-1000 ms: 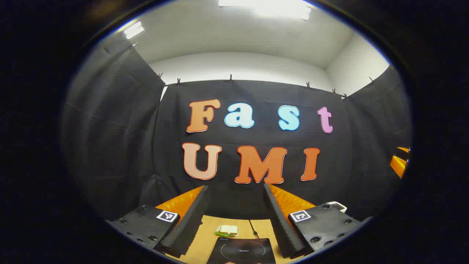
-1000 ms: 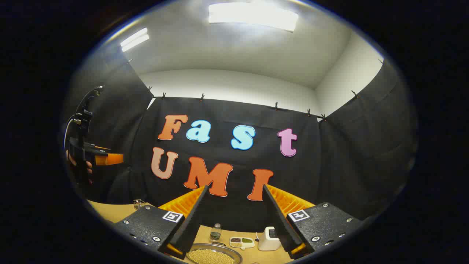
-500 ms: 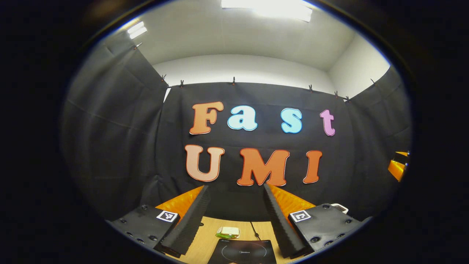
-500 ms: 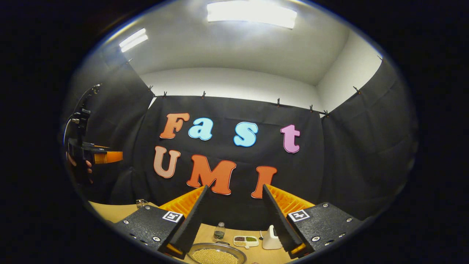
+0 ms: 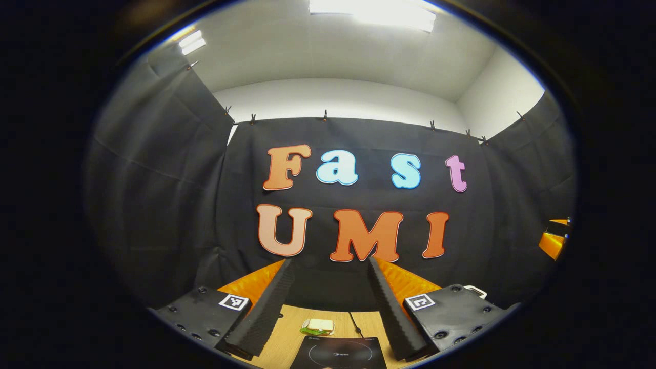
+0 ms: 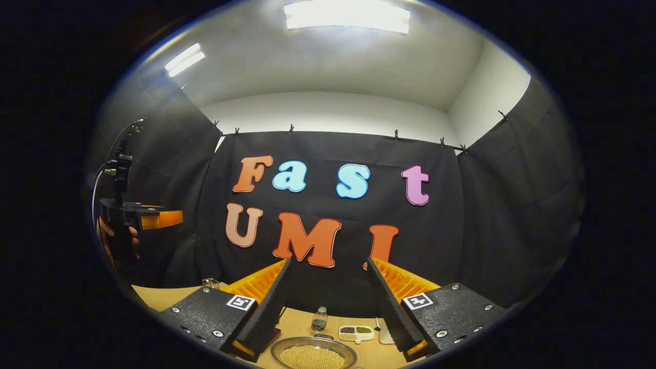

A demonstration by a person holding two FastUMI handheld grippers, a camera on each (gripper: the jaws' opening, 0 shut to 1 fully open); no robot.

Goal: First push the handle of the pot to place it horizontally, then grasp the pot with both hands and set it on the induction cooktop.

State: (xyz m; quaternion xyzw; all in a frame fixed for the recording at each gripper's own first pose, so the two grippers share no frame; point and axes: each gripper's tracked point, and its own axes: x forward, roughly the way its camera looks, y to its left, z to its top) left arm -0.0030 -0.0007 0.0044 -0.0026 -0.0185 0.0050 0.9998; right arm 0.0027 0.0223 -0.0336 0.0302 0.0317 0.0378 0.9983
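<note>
- Left gripper [image 5: 328,307]: jaws spread wide, nothing between them, held up off the light wooden tabletop [image 5: 292,333] and aimed at the booth wall.
- Right gripper [image 6: 328,310]: jaws also wide apart and empty, held up above the same tabletop [image 6: 154,297].
- Left gripper also shows at the left edge of the right gripper view [image 6: 154,219], with a hand [image 6: 110,241] round its grip.
- Black flat induction cooktop [image 5: 341,353]: on the tabletop, below and between the left gripper's fingers, with a thin black cord [image 5: 354,324] running from its far edge.
- Round shallow metal pot filled with small yellow beans [image 6: 313,354]: on the tabletop, below and between the right gripper's fingers. Handle too hidden to tell.
- White divided dish of dark and green grains [image 6: 356,332]: just behind the pot.
- Small clear bottle with dark contents [image 6: 319,320]: behind the pot, left of the dish.
- Small white-and-green packet [image 5: 318,326]: just behind the cooktop.
</note>
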